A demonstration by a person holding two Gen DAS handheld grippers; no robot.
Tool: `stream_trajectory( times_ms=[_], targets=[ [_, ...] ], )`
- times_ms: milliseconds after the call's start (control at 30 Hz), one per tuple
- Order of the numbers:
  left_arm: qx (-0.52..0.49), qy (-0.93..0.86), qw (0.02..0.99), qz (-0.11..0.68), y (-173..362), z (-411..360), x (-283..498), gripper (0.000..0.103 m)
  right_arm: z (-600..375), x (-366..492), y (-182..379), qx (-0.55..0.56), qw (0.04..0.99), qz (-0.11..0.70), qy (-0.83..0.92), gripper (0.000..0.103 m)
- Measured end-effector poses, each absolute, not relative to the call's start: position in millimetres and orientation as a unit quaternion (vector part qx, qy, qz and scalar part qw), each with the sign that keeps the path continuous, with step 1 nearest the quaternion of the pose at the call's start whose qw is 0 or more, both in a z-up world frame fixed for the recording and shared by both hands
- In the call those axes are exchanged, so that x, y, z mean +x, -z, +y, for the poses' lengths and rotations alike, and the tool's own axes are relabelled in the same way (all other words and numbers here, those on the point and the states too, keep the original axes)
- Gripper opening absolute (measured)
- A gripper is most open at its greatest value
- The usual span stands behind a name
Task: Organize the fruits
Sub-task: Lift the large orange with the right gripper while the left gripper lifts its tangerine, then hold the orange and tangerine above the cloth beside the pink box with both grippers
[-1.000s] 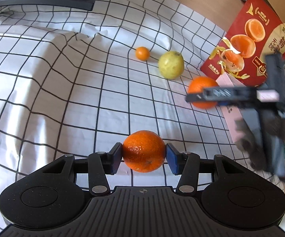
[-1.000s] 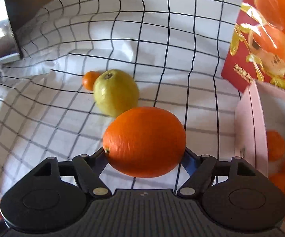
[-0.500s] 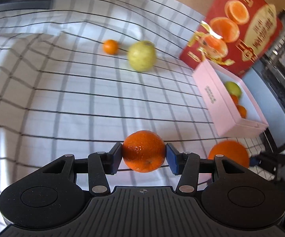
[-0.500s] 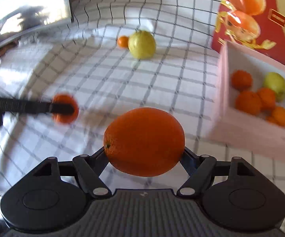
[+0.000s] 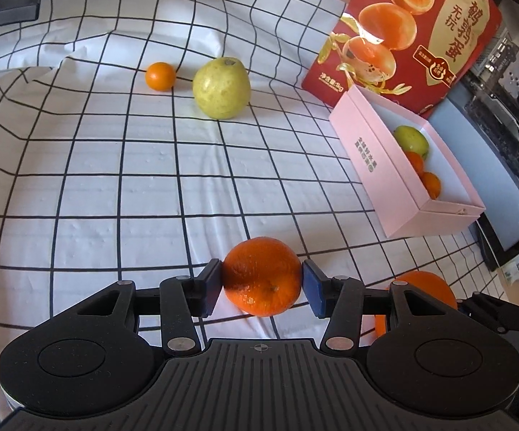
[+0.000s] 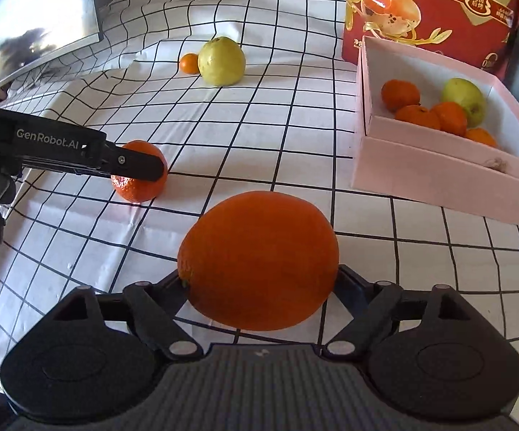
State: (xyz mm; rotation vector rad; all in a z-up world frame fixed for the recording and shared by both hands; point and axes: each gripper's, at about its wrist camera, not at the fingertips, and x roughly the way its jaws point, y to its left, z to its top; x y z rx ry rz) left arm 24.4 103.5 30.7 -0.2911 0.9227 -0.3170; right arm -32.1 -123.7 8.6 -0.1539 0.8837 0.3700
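My left gripper (image 5: pixel 261 283) is shut on a small dimpled mandarin (image 5: pixel 261 276), its blue pads pressed to both sides just above the checked cloth (image 5: pixel 115 179). The right wrist view shows it from the side, mandarin (image 6: pixel 139 188) in its fingertips. A large smooth orange (image 6: pixel 259 258) lies between the jaws of my right gripper (image 6: pixel 261 283), which are opening; the pads stand slightly off the orange, and it looks to rest on the cloth. That orange (image 5: pixel 424 287) also peeks out at the lower right of the left wrist view. The pink box (image 6: pixel 439 183) stands to the right.
Inside the pink box lie several mandarins and a green fruit (image 6: pixel 464 100). A yellow-green pear (image 5: pixel 221 88) and a tiny mandarin (image 5: pixel 160 76) sit at the far side. A red carton (image 5: pixel 421 25) stands behind the box, a dark monitor (image 6: pixel 33 25) far left.
My right gripper carried the large orange back from beside the pear to the near cloth, then its jaws widened around it. My left gripper shifted right, still holding the mandarin.
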Motion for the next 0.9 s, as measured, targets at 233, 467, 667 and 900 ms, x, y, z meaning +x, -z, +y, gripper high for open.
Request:
stream_trajectory(
  times_ms=[233, 467, 667, 900],
  targets=[
    [-0.146, 0.152, 0.872, 0.442, -29.4, 104.6, 25.6, 0.053, -118.4, -29.7, -4.8, -0.073, 0.879, 0.431, -0.191, 0.103],
    [-0.150, 0.151, 0.871, 0.443, -29.3, 104.8, 25.2, 0.053, -112.1, -32.5, -2.2, -0.098, 0.881, 0.427, -0.181, 0.103],
    [-0.169, 0.157, 0.860, 0.456, -25.8, 106.6, 26.2, 0.054, -110.8, -30.0, -4.3, -0.116, 0.875, 0.432, -0.186, 0.098],
    [-0.173, 0.156, 0.856, 0.461, -25.5, 105.3, 25.7, 0.054, -121.4, -25.4, -14.7, -0.095, 0.883, 0.428, -0.168, 0.092]
  ],
)
